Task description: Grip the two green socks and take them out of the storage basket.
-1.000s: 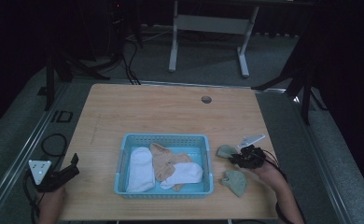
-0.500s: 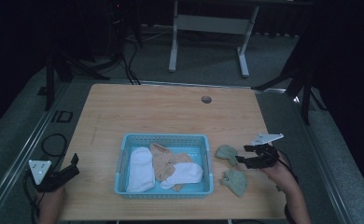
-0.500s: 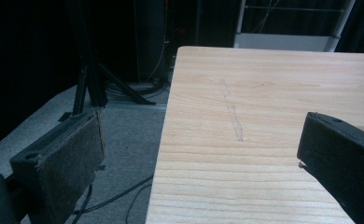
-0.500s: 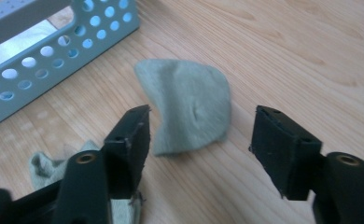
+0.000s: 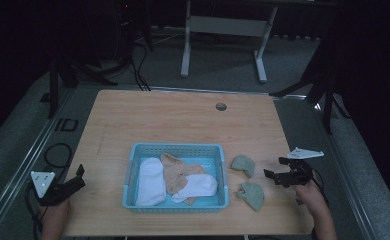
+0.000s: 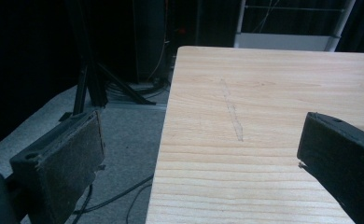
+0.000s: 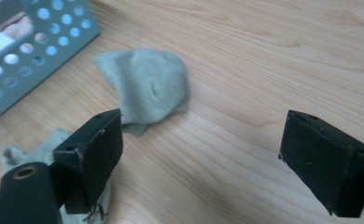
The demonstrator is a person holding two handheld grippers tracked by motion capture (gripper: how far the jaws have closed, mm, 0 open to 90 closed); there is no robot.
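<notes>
We held the right gripper low over the tabletop, its fingers spread wide and holding nothing, just right of two green socks lying beside the blue basket. In the right gripper view, one green sock lay ahead between the fingers, the other partly behind the left finger. Inside the basket lay two white socks and a tan one. Our left gripper sat at the tabletop's left edge, fingers spread and empty.
</notes>
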